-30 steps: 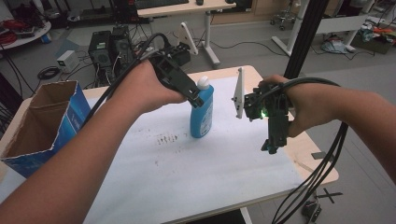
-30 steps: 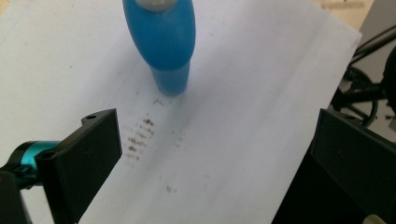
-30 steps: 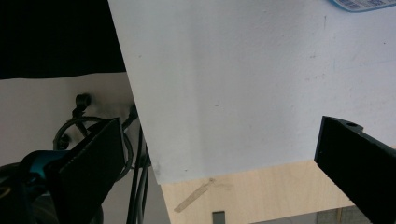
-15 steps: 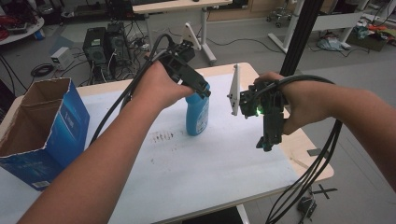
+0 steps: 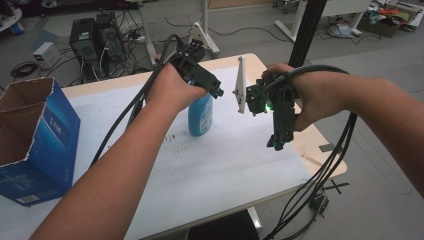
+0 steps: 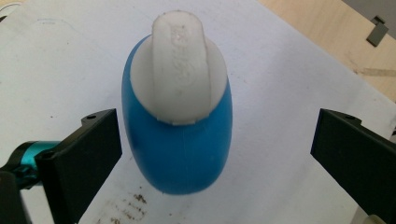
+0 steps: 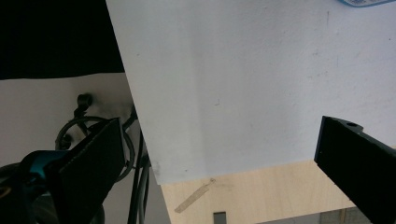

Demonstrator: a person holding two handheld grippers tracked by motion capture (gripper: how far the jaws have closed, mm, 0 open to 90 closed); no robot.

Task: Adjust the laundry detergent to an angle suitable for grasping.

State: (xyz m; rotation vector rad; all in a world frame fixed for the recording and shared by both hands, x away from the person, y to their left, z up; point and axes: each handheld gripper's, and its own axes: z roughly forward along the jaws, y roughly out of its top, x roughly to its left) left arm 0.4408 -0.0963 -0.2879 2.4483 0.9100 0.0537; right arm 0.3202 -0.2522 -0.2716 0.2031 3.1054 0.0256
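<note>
Here, blue bottle (image 6: pixel 180 140) upright between spread jaws, nearer one, untouched

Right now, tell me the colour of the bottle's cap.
White, on a blue bottle; the cap shows best in the left gripper view.

1. The high view looks forward and down over the whole table (image 5: pixel 220 185) from the person's side.
2. The left gripper view looks steeply down, close above the blue bottle (image 6: pixel 180 140) on the white sheet (image 6: pixel 280 93).
3. The right gripper view faces down on that sheet's edge (image 7: pixel 243 84) and the table's near right corner, which the high view shares.
</note>
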